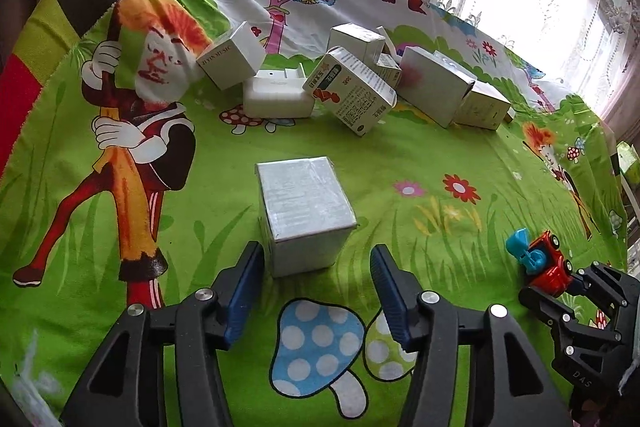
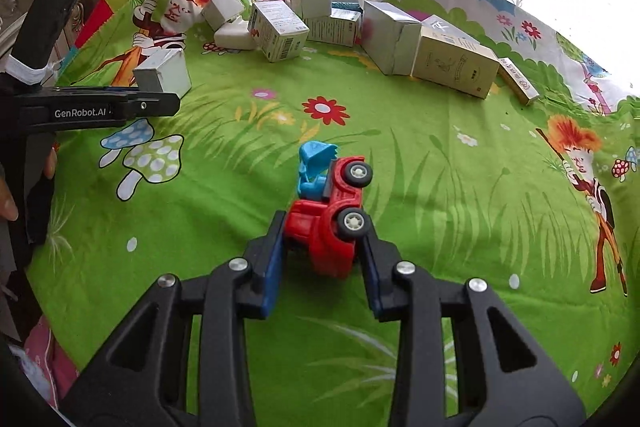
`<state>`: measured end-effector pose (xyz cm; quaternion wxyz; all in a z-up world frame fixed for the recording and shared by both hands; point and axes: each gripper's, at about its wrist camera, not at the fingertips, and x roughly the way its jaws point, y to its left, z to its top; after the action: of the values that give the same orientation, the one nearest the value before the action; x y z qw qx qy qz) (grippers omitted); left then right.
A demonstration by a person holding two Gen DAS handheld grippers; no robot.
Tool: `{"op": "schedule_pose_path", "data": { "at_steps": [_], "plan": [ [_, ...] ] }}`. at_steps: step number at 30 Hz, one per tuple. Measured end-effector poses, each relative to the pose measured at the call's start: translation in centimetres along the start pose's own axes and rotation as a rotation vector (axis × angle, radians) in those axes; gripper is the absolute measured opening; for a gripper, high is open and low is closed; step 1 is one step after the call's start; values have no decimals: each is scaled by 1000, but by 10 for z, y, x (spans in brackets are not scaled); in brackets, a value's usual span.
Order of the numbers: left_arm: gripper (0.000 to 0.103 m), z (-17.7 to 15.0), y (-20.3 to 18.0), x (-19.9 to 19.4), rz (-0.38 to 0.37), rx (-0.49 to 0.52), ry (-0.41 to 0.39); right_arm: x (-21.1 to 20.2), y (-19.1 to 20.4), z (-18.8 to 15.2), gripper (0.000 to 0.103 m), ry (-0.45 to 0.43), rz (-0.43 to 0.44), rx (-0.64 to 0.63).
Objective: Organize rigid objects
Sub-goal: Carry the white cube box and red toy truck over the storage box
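Observation:
A white box (image 1: 306,215) stands on the green cartoon cloth just ahead of my left gripper (image 1: 318,259), which is open with the box's near end between its fingertips. The box also shows in the right wrist view (image 2: 164,73). A red toy truck with a blue scoop (image 2: 330,205) lies on its side; my right gripper (image 2: 324,231) is closed around its rear, pads against both sides. The truck and right gripper show at the right of the left wrist view (image 1: 540,261).
A pile of several white and cream boxes (image 1: 360,83) lies along the far side of the cloth, seen also in the right wrist view (image 2: 380,35). A white charger block (image 1: 276,97) sits among them. A curtained window is behind.

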<state>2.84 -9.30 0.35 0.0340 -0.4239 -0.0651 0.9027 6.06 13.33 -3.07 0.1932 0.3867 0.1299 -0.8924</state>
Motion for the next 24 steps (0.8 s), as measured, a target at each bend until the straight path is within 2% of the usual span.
{"op": "schedule_pose_path", "data": {
  "at_steps": [2, 3, 4, 5, 7, 8, 10, 17, 24],
  "plan": [
    [58, 1, -5, 2, 48, 12, 5, 0, -1, 0, 38, -1, 3, 2],
    [55, 1, -6, 3, 74, 15, 5, -1, -2, -1, 38, -1, 8, 8],
    [35, 1, -8, 3, 123, 20, 2, -1, -3, -1, 38, -1, 14, 13],
    [36, 0, -8, 2, 161, 22, 0, -3, -3, -2, 38, -1, 17, 17],
    [35, -5, -9, -3, 166, 18, -8, -5, -3, -3, 38, -2, 18, 17],
    [35, -9, -9, -10, 161, 12, -24, -6, -3, -3, 38, -2, 19, 18],
    [35, -20, -10, -26, 104, -8, -50, -5, -3, -3, 38, -2, 24, 23],
    [36, -52, -19, -73, 60, -19, -84, -7, -4, -4, 38, -13, 34, 35],
    [36, -68, -23, -94, 40, -8, -95, -30, -16, -14, 36, -59, 87, 132]
  ]
}}
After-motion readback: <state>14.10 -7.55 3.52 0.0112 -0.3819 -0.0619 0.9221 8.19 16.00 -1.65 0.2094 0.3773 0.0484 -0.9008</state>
